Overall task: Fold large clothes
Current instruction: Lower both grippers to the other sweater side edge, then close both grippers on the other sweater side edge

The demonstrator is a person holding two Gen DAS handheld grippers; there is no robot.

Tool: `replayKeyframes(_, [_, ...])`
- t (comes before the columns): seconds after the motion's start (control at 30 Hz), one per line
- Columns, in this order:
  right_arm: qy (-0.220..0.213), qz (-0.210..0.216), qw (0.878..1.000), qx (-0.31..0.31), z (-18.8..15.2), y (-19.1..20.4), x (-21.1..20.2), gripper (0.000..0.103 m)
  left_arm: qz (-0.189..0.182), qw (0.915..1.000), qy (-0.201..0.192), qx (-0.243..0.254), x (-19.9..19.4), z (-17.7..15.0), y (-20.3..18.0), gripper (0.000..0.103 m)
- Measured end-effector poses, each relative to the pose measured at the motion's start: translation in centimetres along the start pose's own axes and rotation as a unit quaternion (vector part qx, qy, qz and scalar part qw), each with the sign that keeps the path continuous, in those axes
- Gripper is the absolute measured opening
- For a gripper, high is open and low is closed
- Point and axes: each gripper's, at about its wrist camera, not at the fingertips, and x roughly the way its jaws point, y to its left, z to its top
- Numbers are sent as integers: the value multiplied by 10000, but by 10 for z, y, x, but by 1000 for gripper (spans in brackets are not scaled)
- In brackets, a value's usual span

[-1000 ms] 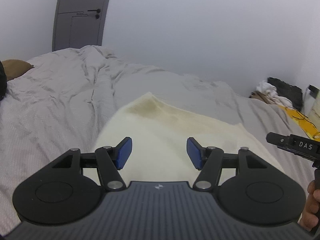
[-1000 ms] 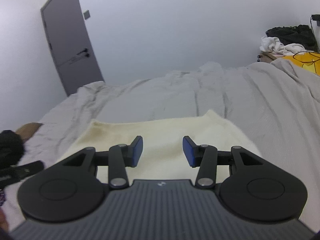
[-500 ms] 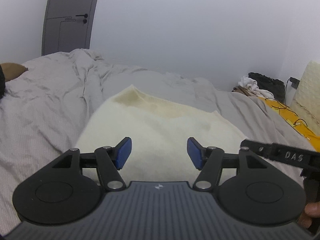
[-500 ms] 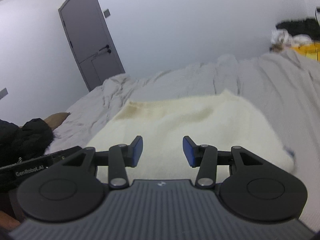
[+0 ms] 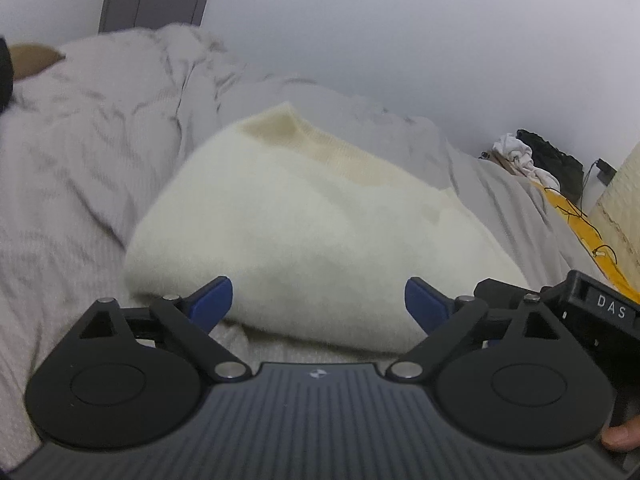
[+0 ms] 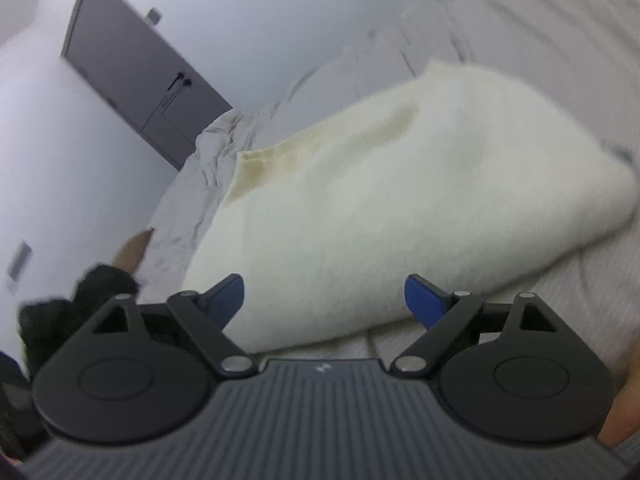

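Both claws, the left claw (image 5: pixel 318 304) and the right claw (image 6: pixel 324 300), are opening wide and coming down near the folded cream sweater (image 5: pixel 304 240) lying on the bed (image 5: pixel 80 168), getting ready to grab its near edge.

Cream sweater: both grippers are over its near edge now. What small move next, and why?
Probably ease both down onto the near edge and close. The left gripper and right gripper have just been opening; their jaws stand wide with nothing pinched. The cream sweater lies folded on the grey duvet, its near edge just ahead.
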Motion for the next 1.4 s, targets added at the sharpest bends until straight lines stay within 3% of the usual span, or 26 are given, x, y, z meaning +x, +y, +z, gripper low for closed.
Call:
replayKeyframes(0.27, [743,285,9875,1363,-11,-33,30,89,-442,9955,445,-708,21,-2,21,96])
replayKeyframes(0.43, [704,345,9771,1980,-17,-46,39,90,-742,9859,777,-1281,39,-5,37,96])
replayKeyframes(0.6, [411,156,9638,2628,-22,-69,45,90,-987,9630,1174,-2215,63,-14,62,96])
replayKeyframes(0.73, [381,285,9546,2941,-19,-77,55,92,-1146,9429,1238,-2871,77,-19,80,95])
replayKeyframes(0.83, [342,363,9543,2946,-15,-70,56,93,-1281,9331,1165,-3151,82,-19,89,95])
replayKeyframes(1.2, [-296,1485,9439,2934,-7,-68,35,93,-1695,9033,612,-3893,97,-9,112,94])
replayKeyframes(1.3, [-236,1373,9465,2912,-11,-68,37,93,-1557,9024,501,-3986,104,-1,115,88])
replayKeyframes(1.4, [-111,1273,9408,3139,-12,-79,38,93,-1159,9154,483,-3824,107,2,118,69])
